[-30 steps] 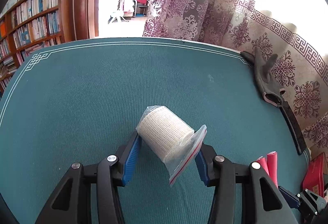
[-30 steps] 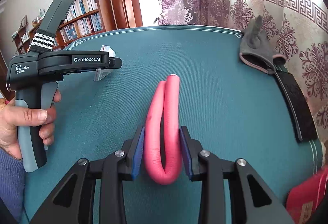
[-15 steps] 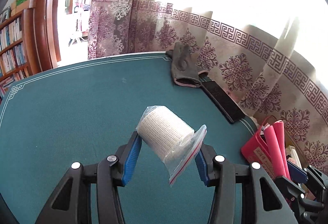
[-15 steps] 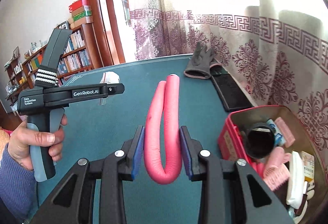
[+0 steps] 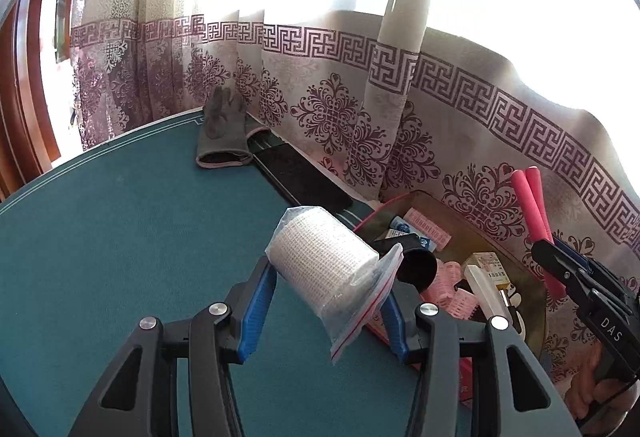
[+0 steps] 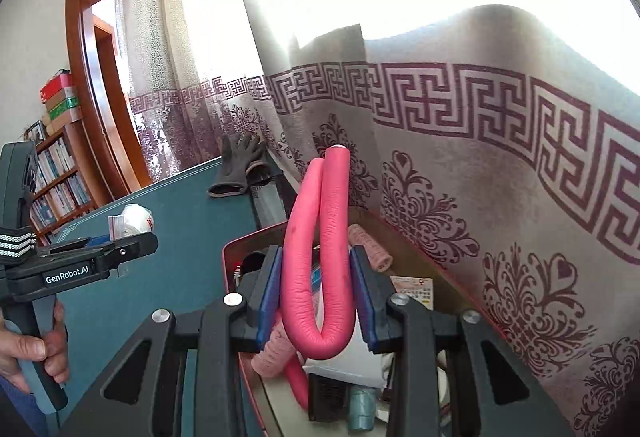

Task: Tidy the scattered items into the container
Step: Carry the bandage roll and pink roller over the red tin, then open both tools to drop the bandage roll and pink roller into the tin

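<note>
Right gripper point(image 6: 316, 301) pinched a folded pink foam roller point(image 6: 316, 261) above the red container point(image 5: 534, 301), already part-filled with rollers and boxes; left gripper point(image 5: 326, 311) clamped a bagged white gauze roll point(image 5: 320, 261) near its left rim. Both awaited release. Grey glove point(image 5: 222, 135) remained far on the table point(image 5: 120, 237). Legible: "GenRobot.AI", "DAS".

Black-framed left gripper point(image 5: 328, 311) and right gripper point(image 6: 316, 295) share blue pads, silver screws; the left's side reads "GenRobot.AI".
</note>
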Tool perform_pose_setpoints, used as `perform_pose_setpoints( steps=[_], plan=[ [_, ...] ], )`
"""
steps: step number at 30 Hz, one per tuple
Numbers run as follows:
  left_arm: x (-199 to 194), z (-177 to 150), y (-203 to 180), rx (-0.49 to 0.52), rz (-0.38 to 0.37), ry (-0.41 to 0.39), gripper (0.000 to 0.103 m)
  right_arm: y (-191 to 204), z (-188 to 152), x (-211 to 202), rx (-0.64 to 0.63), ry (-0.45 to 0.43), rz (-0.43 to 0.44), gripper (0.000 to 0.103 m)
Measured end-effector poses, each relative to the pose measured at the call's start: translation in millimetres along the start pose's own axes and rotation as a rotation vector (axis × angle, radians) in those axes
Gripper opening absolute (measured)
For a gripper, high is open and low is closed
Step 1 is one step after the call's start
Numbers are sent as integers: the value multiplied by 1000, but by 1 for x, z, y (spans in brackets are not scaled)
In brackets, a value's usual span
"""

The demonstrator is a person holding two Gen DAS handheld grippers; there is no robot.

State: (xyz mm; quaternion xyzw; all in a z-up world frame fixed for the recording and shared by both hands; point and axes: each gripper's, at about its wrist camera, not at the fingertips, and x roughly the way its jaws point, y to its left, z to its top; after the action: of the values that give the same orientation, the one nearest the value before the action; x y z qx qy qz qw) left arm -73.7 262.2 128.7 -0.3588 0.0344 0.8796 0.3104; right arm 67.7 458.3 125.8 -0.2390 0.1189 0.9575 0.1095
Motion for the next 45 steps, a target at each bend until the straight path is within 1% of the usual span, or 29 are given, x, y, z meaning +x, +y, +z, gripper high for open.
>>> perform_pose_setpoints(
  steps=[4, 9, 15, 19, 22, 26, 30, 32, 34, 35, 37, 40, 42, 43, 44, 45],
  plan=[
    [9, 5, -28, 21, -25, 14, 51, -20, -2, -16, 7, -17, -15, 37],
    [10, 8, -60, 50, -43, 4, 51, -35, -10, -31, 10, -21, -9, 37],
    [11, 12, -86, 48, -57, -1, 51, -41, -15, -44, 7, -24, 17, 37],
    [17, 18, -101, 49, -57, -5, 51, -36, -18, -52, -37, -27, 47, 37],
    [25, 23, -109, 54, -42, -6, 51, -34, -19, -50, -61, -26, 59, 37],
    [38, 28, -110, 44, -32, 8, 52, -39, -17, -36, -53, -5, 65, 37],
    [57, 33, -110, 48, -59, 32, 52, -37, -16, -15, -49, 27, 69, 37],
    [66, 35, -111, 61, -71, 46, 57, -35, -17, -5, -55, 47, 66, 37],
    [73, 35, -109, 74, -59, 46, 89, -35, -18, 5, -59, 70, 59, 37],
    [73, 35, -108, 81, -48, 30, 92, -36, -18, 10, -55, 79, 55, 37],
    [75, 37, -104, 105, -27, 21, 93, -37, -14, 19, -43, 95, 49, 37],
    [77, 44, -91, 111, -19, 25, 93, -41, -5, 33, -10, 126, 36, 42],
    [77, 48, -78, 104, -24, 32, 93, -42, 0, 41, -6, 163, 32, 47],
    [77, 50, -71, 101, -26, 36, 93, -40, 2, 46, -19, 186, 23, 52],
    [76, 51, -64, 100, -24, 38, 93, -38, 4, 51, -33, 212, 5, 61],
    [76, 53, -56, 100, -20, 42, 93, -34, 5, 56, -43, 237, -14, 65]
  ],
)
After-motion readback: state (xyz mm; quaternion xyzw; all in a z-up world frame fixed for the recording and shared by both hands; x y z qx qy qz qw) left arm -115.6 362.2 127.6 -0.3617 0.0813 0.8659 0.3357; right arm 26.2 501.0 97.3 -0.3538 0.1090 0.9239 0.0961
